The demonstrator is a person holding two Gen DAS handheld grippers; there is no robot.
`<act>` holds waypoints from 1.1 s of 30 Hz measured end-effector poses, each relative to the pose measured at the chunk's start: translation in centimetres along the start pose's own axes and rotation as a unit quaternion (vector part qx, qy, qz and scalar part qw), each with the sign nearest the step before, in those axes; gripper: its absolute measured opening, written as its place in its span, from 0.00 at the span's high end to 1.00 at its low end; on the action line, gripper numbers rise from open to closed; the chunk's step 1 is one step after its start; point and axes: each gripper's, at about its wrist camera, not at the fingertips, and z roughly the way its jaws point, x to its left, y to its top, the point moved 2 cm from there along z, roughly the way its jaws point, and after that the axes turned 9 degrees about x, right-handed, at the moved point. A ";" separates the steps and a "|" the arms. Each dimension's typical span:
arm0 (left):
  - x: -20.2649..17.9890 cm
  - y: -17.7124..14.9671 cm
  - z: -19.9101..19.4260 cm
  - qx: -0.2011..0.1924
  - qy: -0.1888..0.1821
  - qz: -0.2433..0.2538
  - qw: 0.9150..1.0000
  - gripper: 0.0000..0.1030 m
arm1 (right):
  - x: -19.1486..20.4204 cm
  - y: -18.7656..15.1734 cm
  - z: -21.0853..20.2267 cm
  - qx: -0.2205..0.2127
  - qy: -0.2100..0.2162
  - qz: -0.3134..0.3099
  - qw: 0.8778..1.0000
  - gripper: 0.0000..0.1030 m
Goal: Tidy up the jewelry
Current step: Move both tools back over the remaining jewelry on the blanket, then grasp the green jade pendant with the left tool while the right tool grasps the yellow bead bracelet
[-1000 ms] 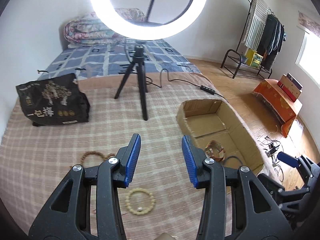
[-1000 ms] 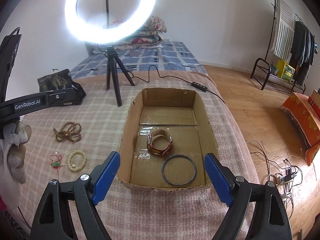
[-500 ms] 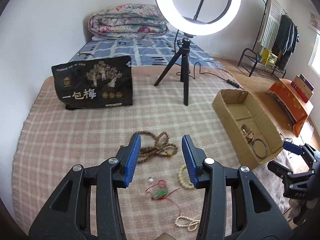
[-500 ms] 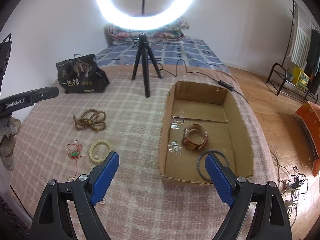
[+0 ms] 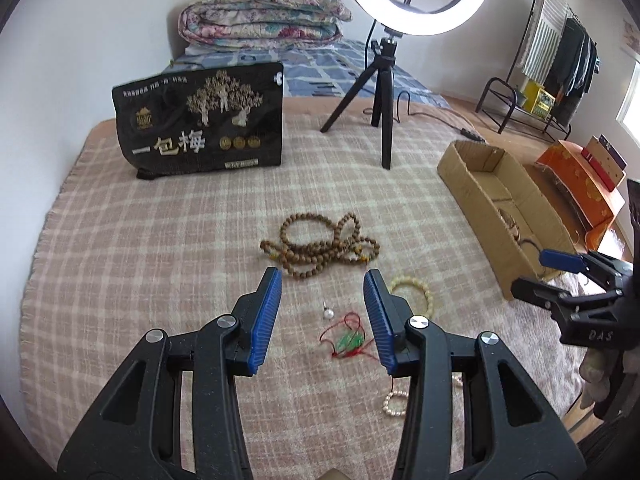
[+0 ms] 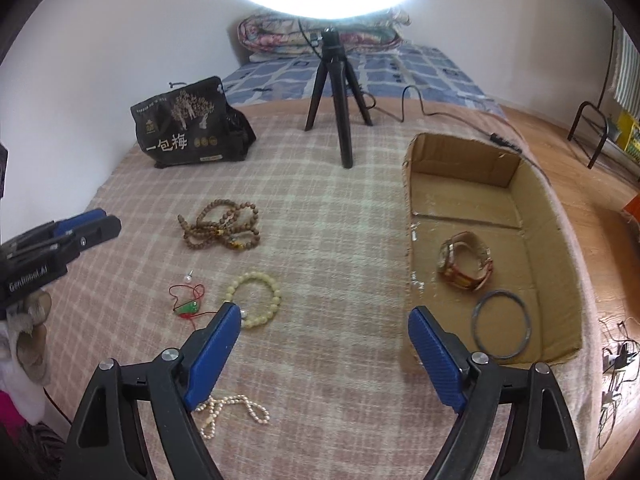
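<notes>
On the plaid blanket lie a brown wooden bead necklace (image 5: 320,246) (image 6: 222,230), a cream bead bracelet (image 5: 414,294) (image 6: 256,298), a green pendant on red cord (image 5: 348,340) (image 6: 186,306), a small pearl earring (image 5: 329,312) (image 6: 187,278) and a pearl strand (image 6: 234,414) (image 5: 394,402). The cardboard box (image 6: 412,248) (image 5: 472,196) holds a brown watch (image 6: 466,266) and a grey metal bangle (image 6: 502,330). My left gripper (image 5: 323,286) is open and empty, above the earring and pendant. My right gripper (image 6: 324,320) is open and empty, between the bracelet and the box.
A black printed bag (image 5: 204,120) (image 6: 188,130) stands at the back left. A ring light on a black tripod (image 5: 380,96) (image 6: 334,92) stands at the back middle, its cable trailing right. Folded quilts (image 5: 264,16) lie beyond. The bed edge and wooden floor are right of the box.
Both grippers have swung left, away from the box toward the loose jewelry. The left gripper has come lower over the earring and pendant. Both stayed open and empty.
</notes>
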 end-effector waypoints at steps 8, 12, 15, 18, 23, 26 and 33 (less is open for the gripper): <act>0.3 -2.5 2.9 0.047 -0.026 -0.001 0.999 0.58 | 0.7 0.9 3.5 0.043 0.019 0.006 0.999 0.32; 0.0 -3.3 4.1 0.062 -0.026 0.014 0.998 0.58 | 1.0 1.4 5.1 0.059 0.025 0.009 0.998 0.38; -0.2 -3.7 4.9 0.070 -0.027 0.026 0.997 0.58 | 1.3 1.7 6.3 0.072 0.036 0.013 0.997 0.45; -0.4 -4.1 5.6 0.078 -0.026 0.038 0.996 0.67 | 1.6 2.0 7.4 0.083 0.046 0.017 0.995 0.48; -0.3 -4.6 6.7 0.090 -0.029 0.048 0.994 0.67 | 1.6 2.2 8.8 0.100 0.059 0.025 0.993 0.54; -0.5 -4.6 7.1 0.093 -0.036 0.054 0.994 0.67 | 1.6 2.3 9.3 0.104 0.063 0.028 0.992 0.56; -1.6 -4.6 8.3 0.098 -0.033 0.078 0.992 0.67 | 1.9 2.6 10.1 0.109 0.064 0.025 0.992 0.58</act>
